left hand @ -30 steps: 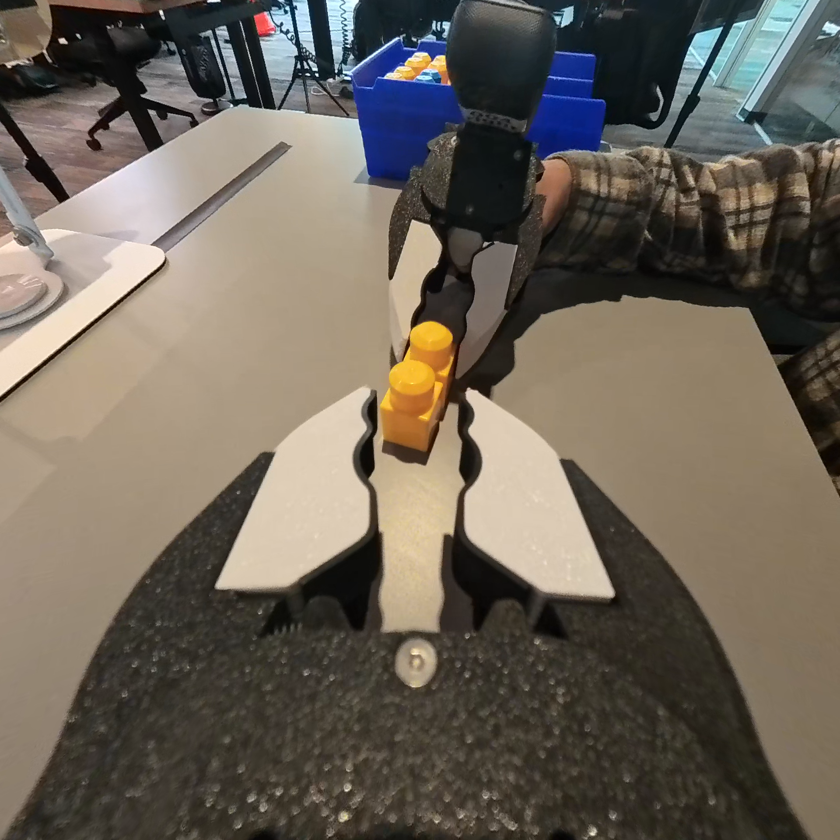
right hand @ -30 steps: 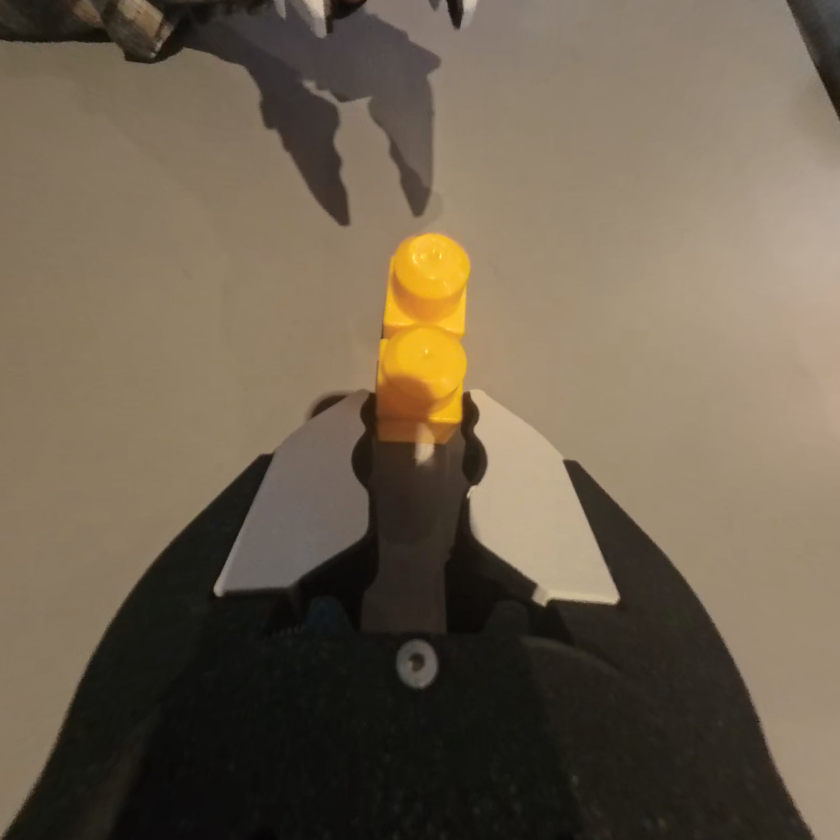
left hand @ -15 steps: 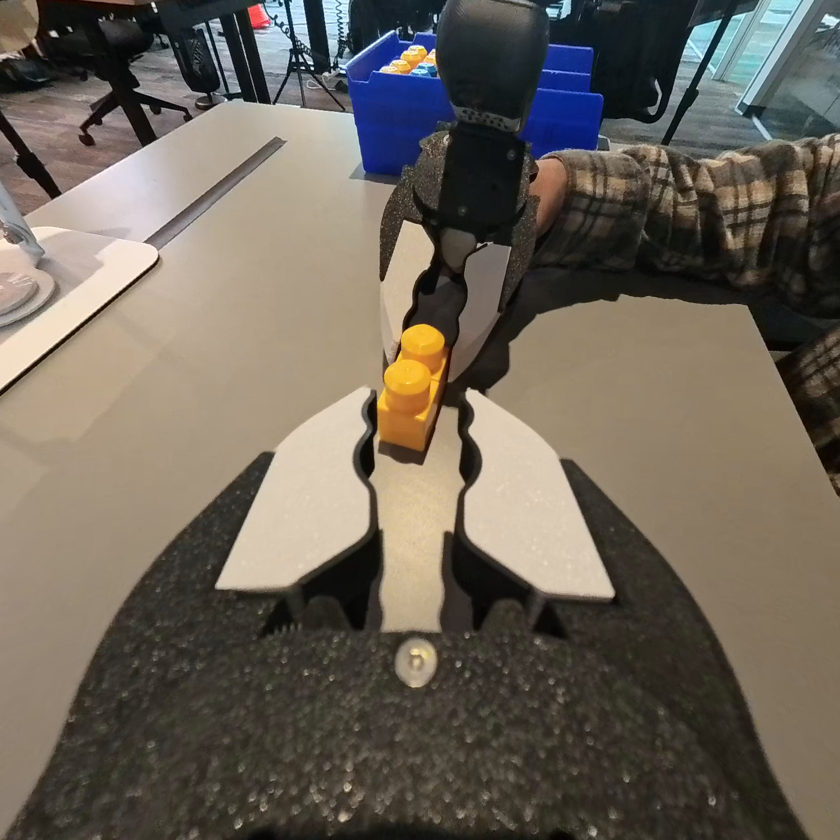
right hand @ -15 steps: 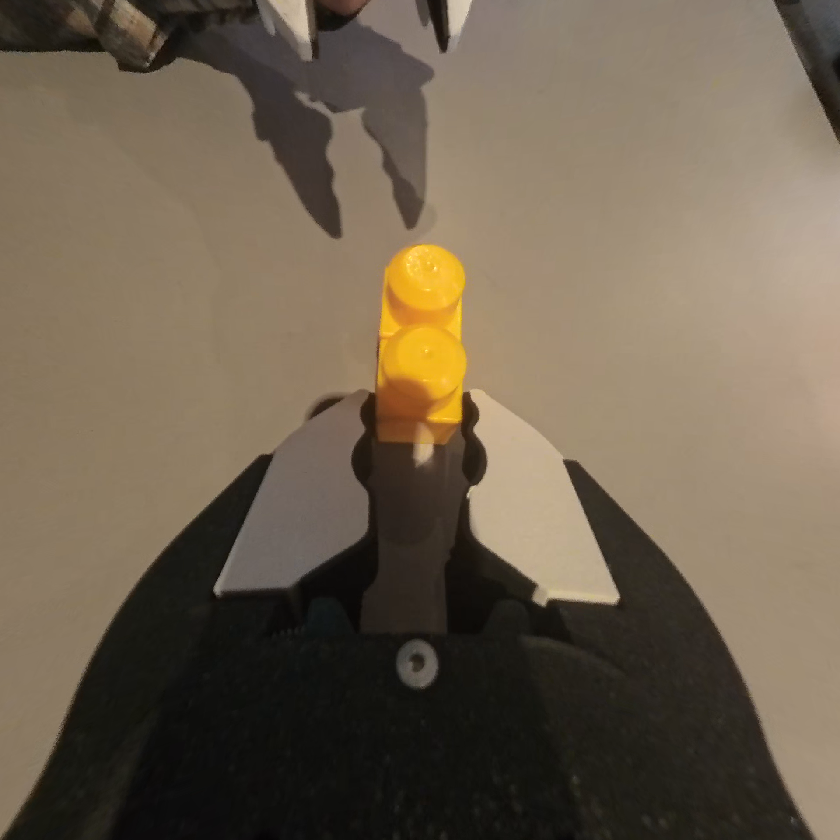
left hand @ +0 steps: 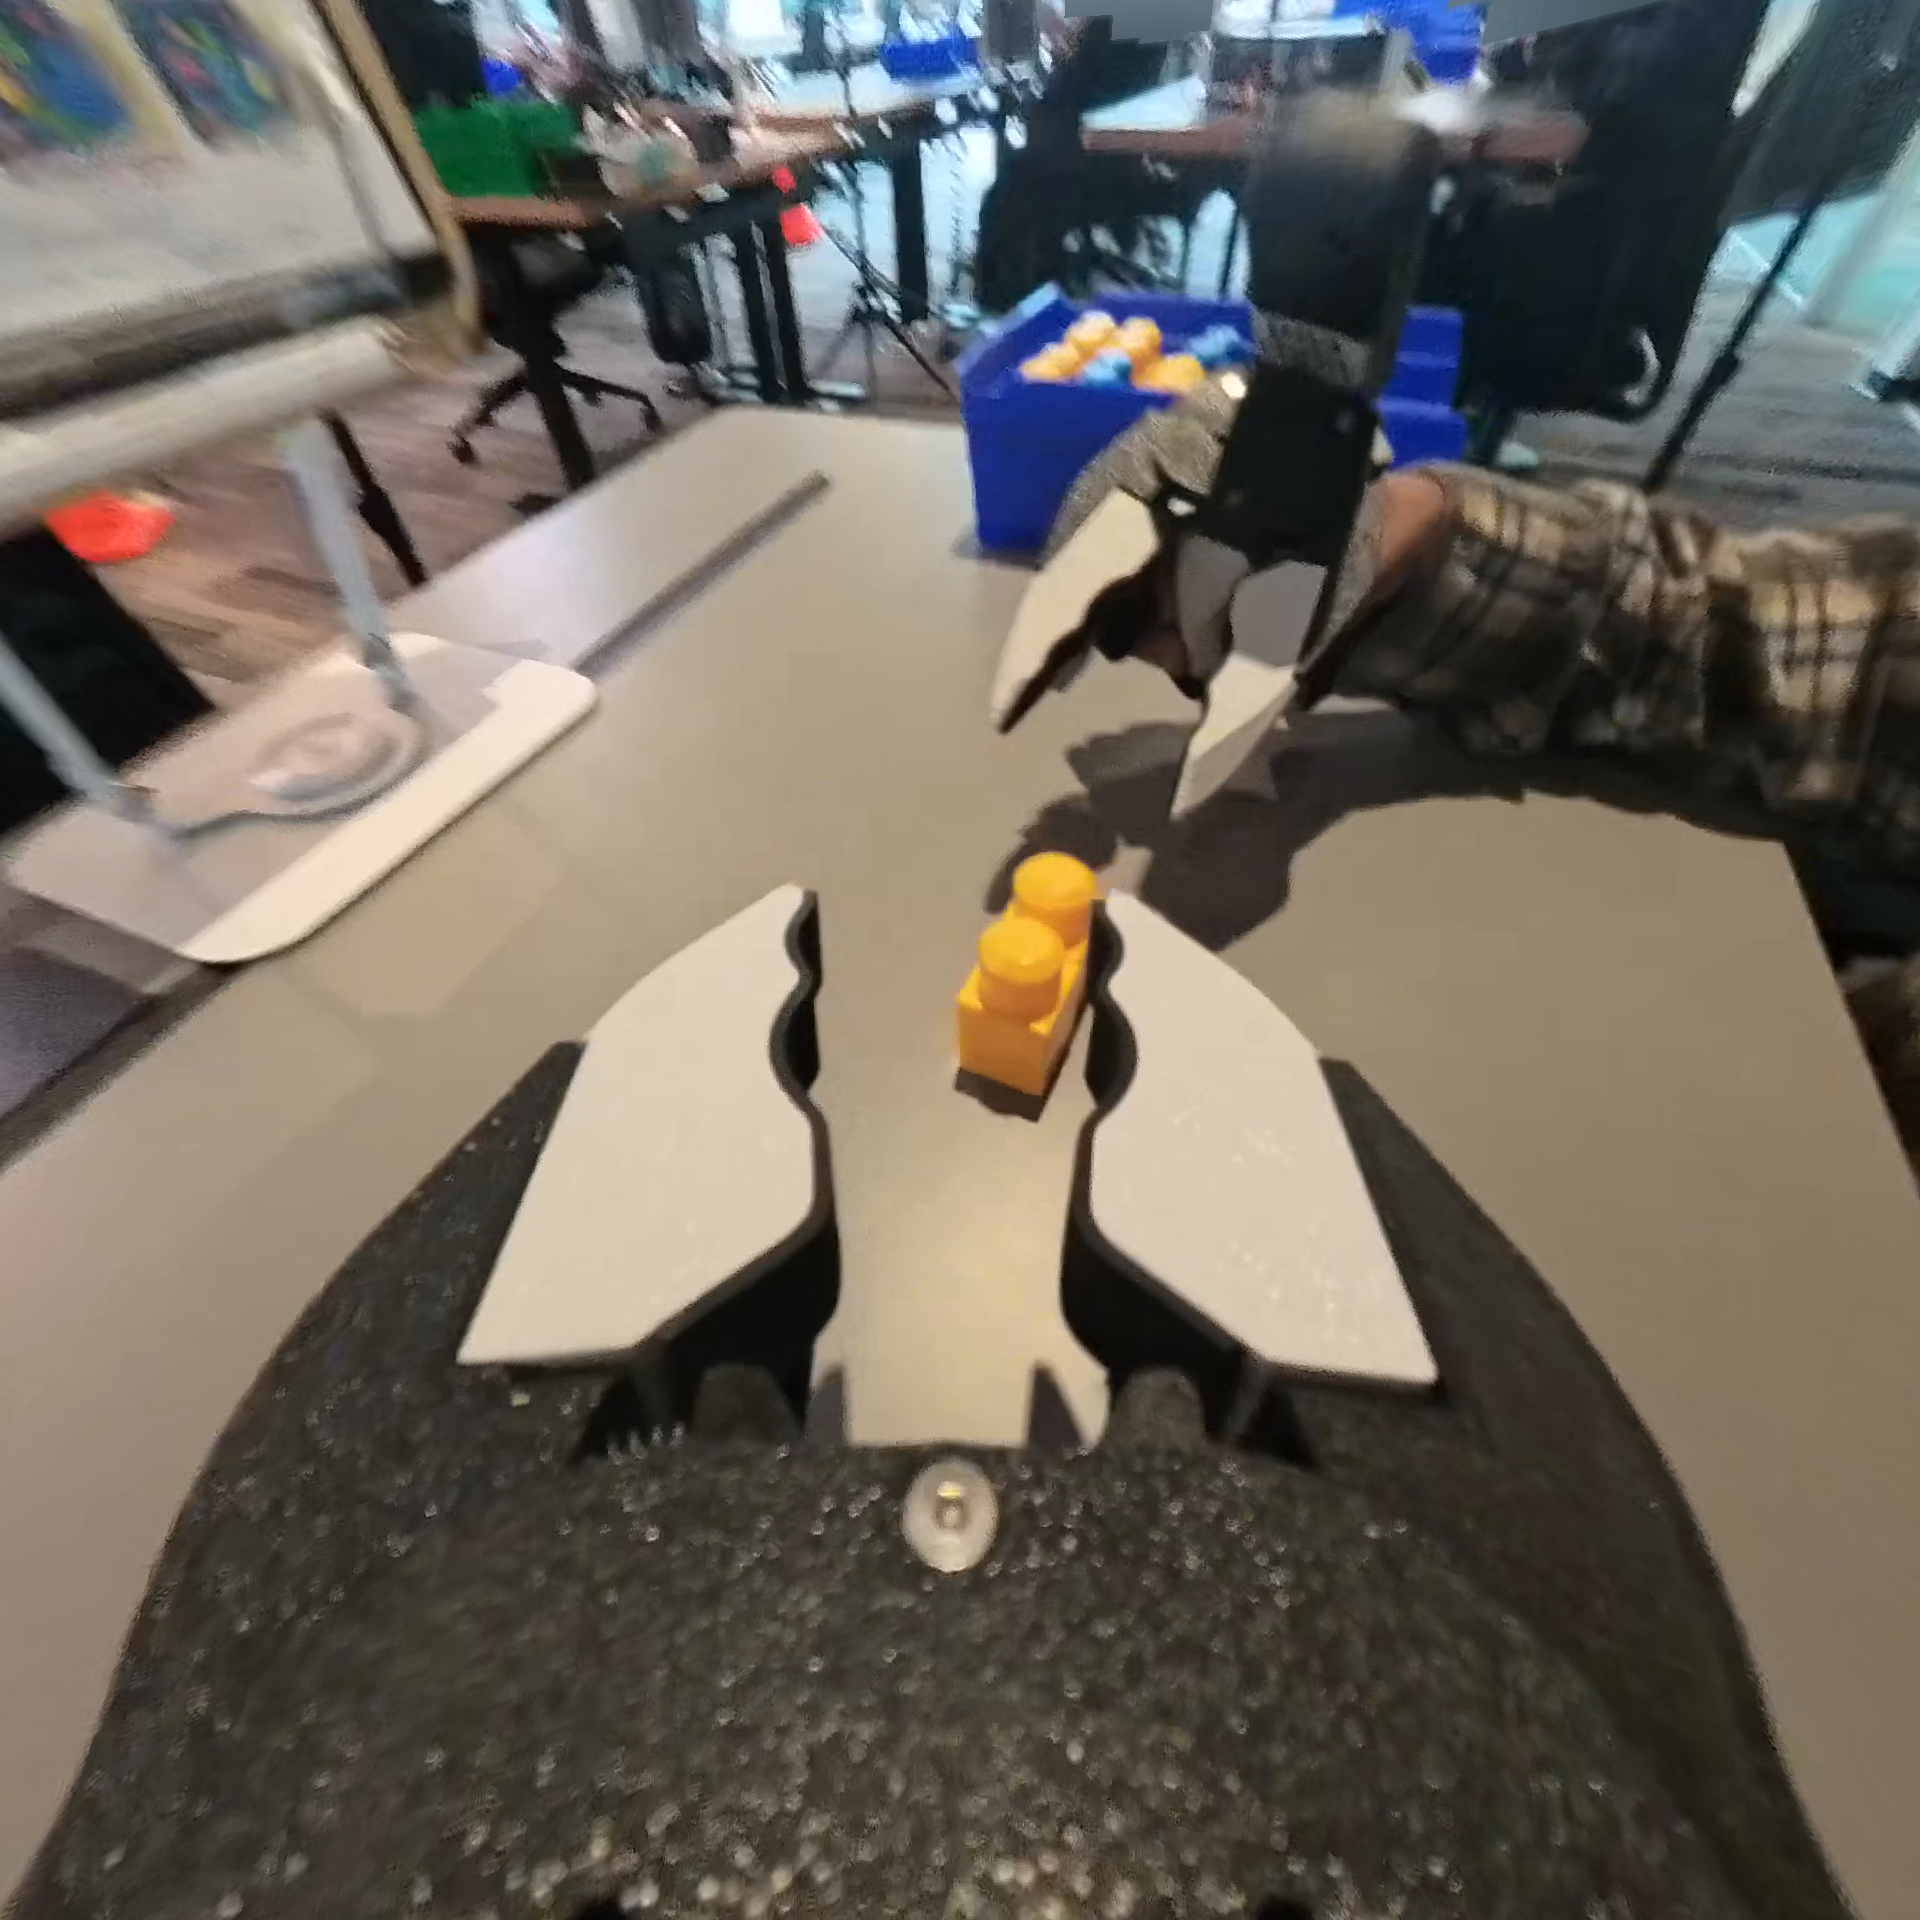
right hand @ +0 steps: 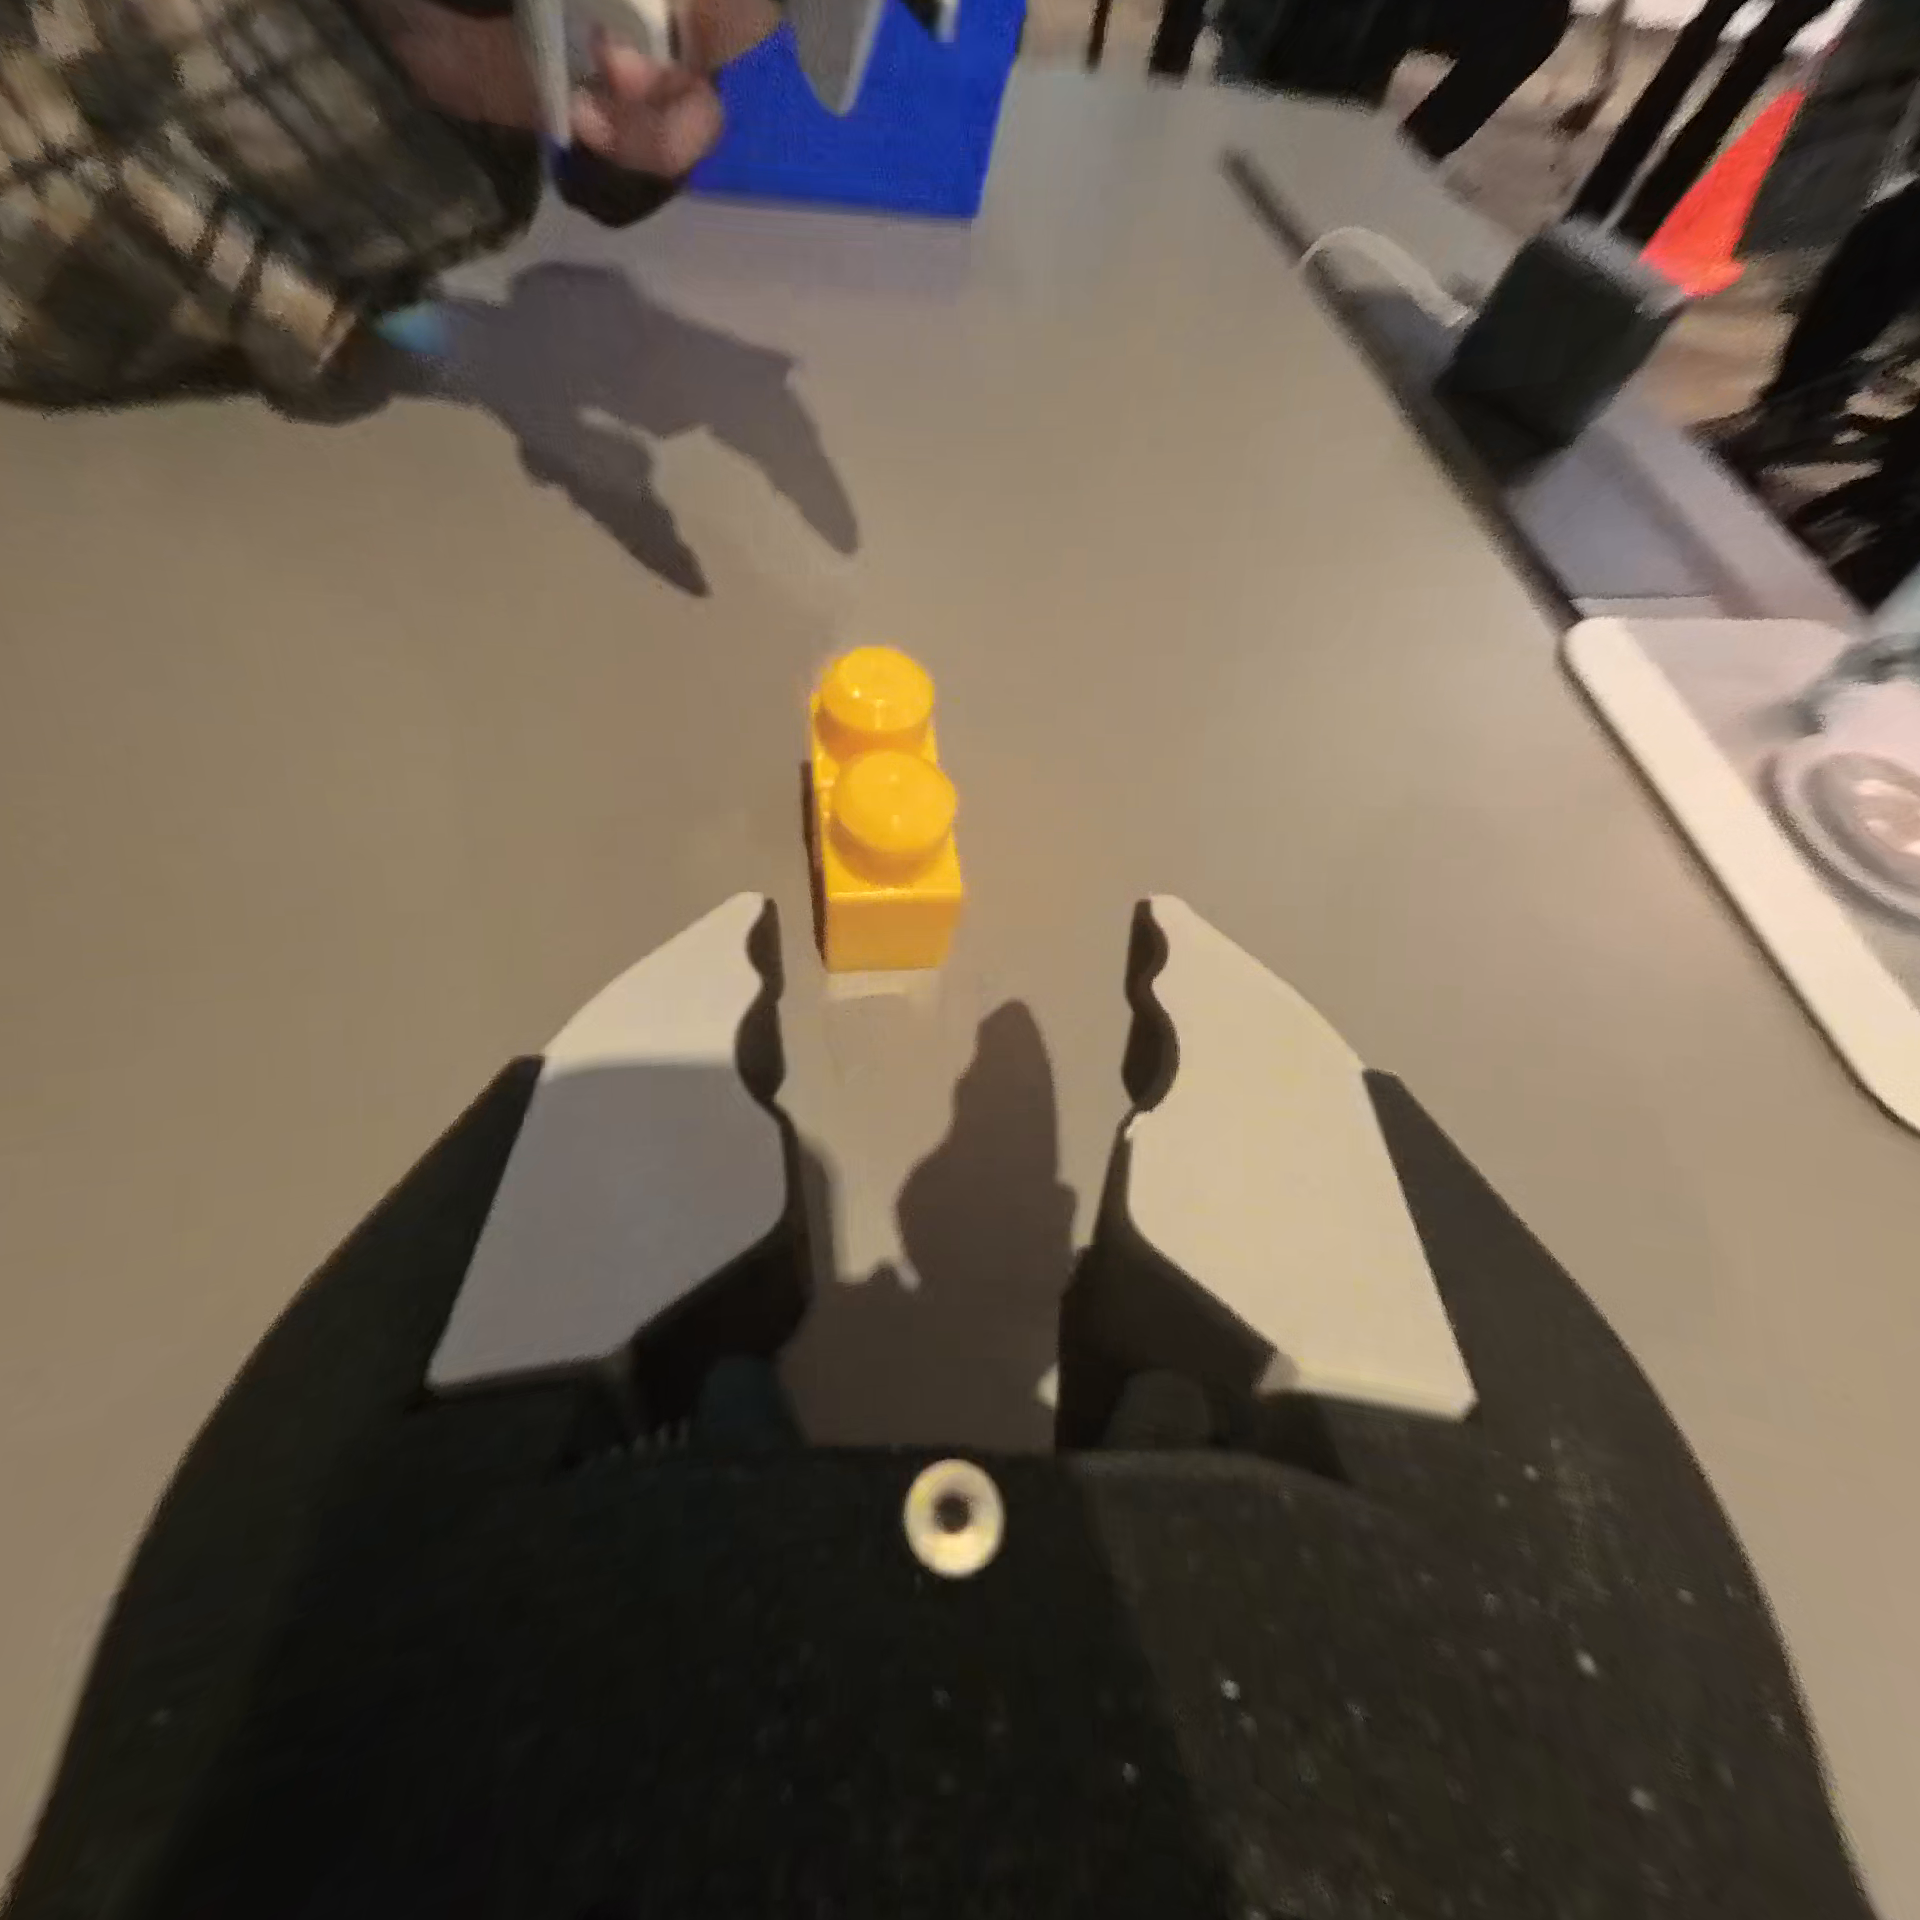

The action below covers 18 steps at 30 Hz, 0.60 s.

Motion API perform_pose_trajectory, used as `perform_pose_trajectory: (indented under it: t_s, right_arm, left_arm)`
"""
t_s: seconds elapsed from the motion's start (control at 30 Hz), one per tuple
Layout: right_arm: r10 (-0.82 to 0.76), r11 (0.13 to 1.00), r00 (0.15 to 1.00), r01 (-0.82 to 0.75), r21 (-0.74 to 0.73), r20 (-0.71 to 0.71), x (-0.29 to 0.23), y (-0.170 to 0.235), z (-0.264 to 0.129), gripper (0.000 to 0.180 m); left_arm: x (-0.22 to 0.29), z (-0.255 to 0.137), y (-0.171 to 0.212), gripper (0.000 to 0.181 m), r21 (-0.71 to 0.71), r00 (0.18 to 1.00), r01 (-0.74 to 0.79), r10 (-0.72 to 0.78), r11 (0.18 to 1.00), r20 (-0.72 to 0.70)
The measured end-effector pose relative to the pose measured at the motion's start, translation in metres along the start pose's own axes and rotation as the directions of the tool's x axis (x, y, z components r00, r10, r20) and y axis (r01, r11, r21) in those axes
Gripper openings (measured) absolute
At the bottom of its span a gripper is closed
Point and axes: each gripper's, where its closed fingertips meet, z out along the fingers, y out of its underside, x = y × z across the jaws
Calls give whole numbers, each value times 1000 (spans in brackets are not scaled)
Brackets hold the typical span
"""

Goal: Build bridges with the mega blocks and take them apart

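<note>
A yellow two-stud mega block (right hand: 883,821) stands alone on the grey table (right hand: 312,831). My right gripper (right hand: 953,914) is open and empty, its fingertips just short of the block. In the left wrist view the block (left hand: 1023,997) shows between the open fingers of my left gripper (left hand: 956,914), close to the right one. The right wrist view shows the left gripper (right hand: 696,62) raised and well beyond the block, not touching it. The right gripper (left hand: 1096,758) hangs open above the table behind the block.
A blue bin (left hand: 1039,447) of yellow and blue blocks stands at the table's far end, also in the right wrist view (right hand: 862,135). A white stand base (left hand: 312,790) lies at the left. A black box (right hand: 1558,322) sits by the table edge. Plaid sleeves reach in. Across from one pair of fingers to the other is roughly 15 cm.
My right gripper has opened, let go of the yellow block and drawn back and up. My left gripper has opened wider and pulled away. The block now stands free on the table.
</note>
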Motion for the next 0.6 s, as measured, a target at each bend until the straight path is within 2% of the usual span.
perform_pose_trajectory:
  t_s: [0.13, 0.23, 0.33, 0.4, 0.5, 0.6]
  right_arm:
    - [12, 996, 995, -3, 91, -102, 7, -8, -31, 59]
    - [15, 990, 991, 4, 140, -134, 3, -14, -44, 58]
    - [-25, 992, 989, 43, 119, -147, -4, -12, -46, 59]
    - [-52, 993, 987, 67, 100, -152, -7, -12, -43, 60]
    - [-76, 992, 989, 87, 88, -127, -15, -13, -39, 61]
    - [-111, 991, 986, 120, 65, -121, -19, -12, -36, 62]
  left_arm:
    - [-20, -78, -29, 52, -22, 976, -24, 29, 999, 218]
    - [-48, -167, -17, 53, -176, 886, 1, 81, 984, 457]
    - [-77, -272, 31, 55, -335, 735, 179, 101, 925, 670]
    - [-83, -327, 73, 56, -345, 662, 349, 31, 871, 749]
    - [-79, -375, 135, 59, -357, 588, 537, -36, 765, 808]
    - [-76, -397, 182, 66, -410, 552, 632, -11, 658, 834]
